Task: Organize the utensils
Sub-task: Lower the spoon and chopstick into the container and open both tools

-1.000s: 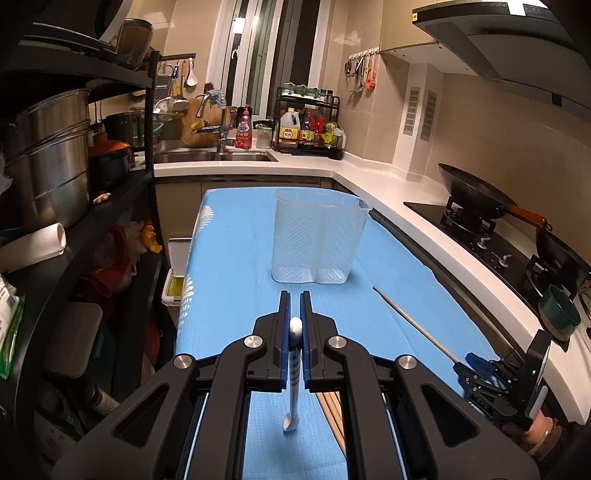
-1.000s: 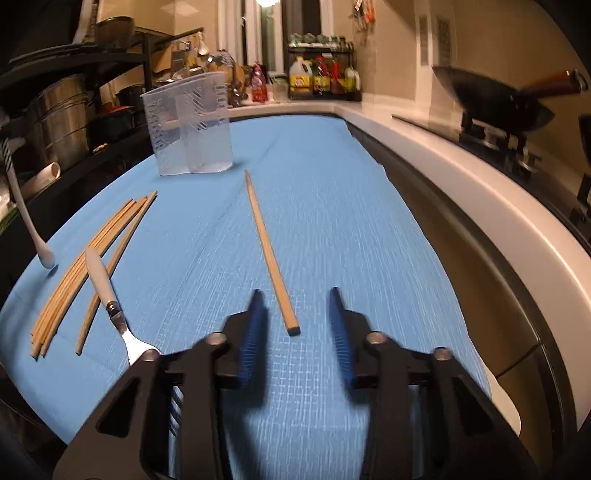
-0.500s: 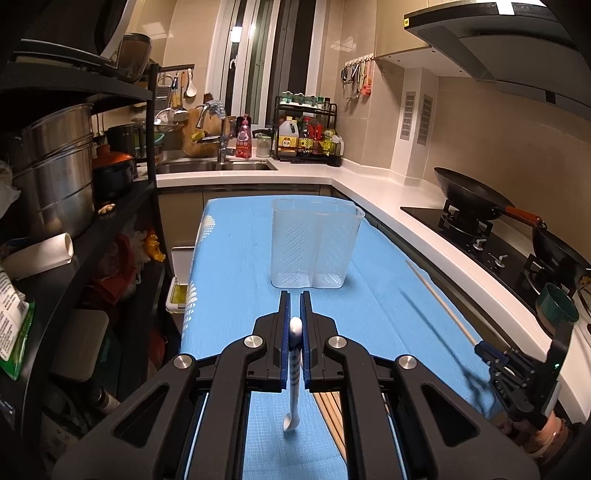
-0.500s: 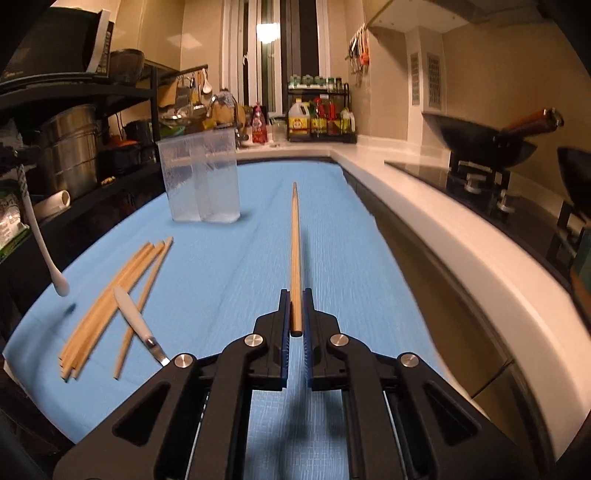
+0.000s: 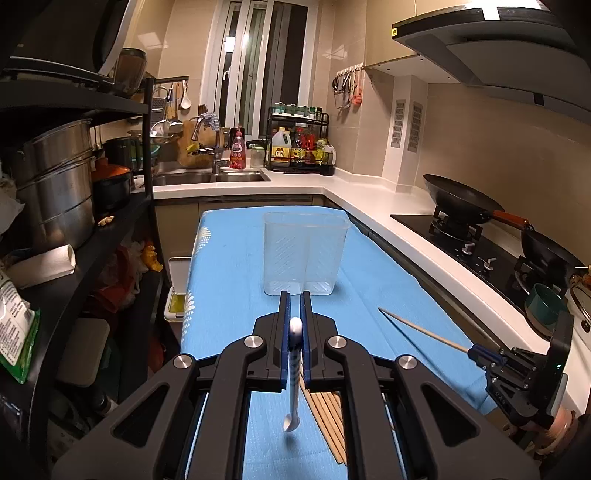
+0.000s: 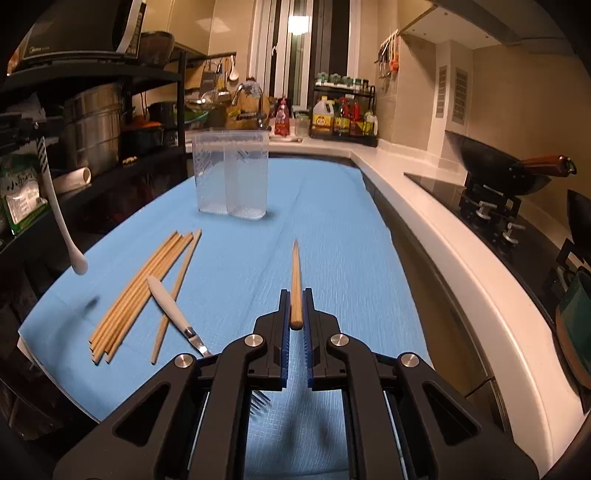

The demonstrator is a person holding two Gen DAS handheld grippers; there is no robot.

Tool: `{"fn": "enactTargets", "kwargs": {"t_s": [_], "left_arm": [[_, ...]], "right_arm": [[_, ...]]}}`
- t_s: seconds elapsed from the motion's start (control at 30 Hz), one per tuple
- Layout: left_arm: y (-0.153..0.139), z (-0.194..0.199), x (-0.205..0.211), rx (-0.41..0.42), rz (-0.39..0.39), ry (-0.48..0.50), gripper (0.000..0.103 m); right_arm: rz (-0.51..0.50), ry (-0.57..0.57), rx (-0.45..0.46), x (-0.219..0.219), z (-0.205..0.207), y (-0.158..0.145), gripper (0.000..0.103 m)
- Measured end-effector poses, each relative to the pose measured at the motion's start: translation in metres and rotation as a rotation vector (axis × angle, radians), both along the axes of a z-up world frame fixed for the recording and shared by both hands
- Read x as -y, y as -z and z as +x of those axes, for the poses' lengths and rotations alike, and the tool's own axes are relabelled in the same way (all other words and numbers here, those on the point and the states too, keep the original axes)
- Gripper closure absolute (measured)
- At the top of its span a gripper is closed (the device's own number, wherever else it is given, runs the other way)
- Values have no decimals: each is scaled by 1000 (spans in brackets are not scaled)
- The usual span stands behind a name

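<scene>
Right gripper (image 6: 295, 308) clenched on chopstick (image 6: 295, 273) pointing toward holder (image 6: 231, 173), left gripper (image 5: 294, 314) clamping spoon (image 5: 293, 373) hanging before holder

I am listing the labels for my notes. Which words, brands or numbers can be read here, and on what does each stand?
"Midea": faint, on the dark appliance on the top shelf.
Bottle labels by the window: too small to read.
Green packet on the left: print blurred.
Nothing else is legible.

A blue-covered tabletop (image 6: 332, 229) carries a clear two-compartment holder (image 6: 231, 175), loose wooden chopsticks (image 6: 144, 291) and a white-handled fork (image 6: 173, 314).
</scene>
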State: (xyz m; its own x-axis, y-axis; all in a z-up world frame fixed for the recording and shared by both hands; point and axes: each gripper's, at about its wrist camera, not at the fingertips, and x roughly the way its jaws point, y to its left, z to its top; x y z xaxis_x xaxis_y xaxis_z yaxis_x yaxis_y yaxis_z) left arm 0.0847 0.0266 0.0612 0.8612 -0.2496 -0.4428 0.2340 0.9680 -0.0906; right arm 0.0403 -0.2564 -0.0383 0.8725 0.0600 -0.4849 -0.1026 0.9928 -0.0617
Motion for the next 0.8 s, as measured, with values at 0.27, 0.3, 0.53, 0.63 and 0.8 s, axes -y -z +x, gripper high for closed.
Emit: {"fn": "enactTargets", "kwargs": {"t_s": [0.27, 0.3, 0.53, 0.63, 0.8], "left_arm": [[-4, -3, -1, 9, -11, 2, 98], [-6, -3, -1, 12, -11, 2, 98], [-27, 6, 1, 36, -4, 22, 98], [-39, 15, 0, 34, -9, 35, 98], [-66, 40, 0, 17, -15, 61, 98]], "right_arm": [[27, -16, 104, -4, -1, -47, 96], [24, -21, 112, -5, 0, -53, 96], [23, -54, 159, -17, 23, -95, 96], [34, -64, 163, -22, 36, -115, 96], [84, -89, 160, -29, 66, -160, 96]]}}
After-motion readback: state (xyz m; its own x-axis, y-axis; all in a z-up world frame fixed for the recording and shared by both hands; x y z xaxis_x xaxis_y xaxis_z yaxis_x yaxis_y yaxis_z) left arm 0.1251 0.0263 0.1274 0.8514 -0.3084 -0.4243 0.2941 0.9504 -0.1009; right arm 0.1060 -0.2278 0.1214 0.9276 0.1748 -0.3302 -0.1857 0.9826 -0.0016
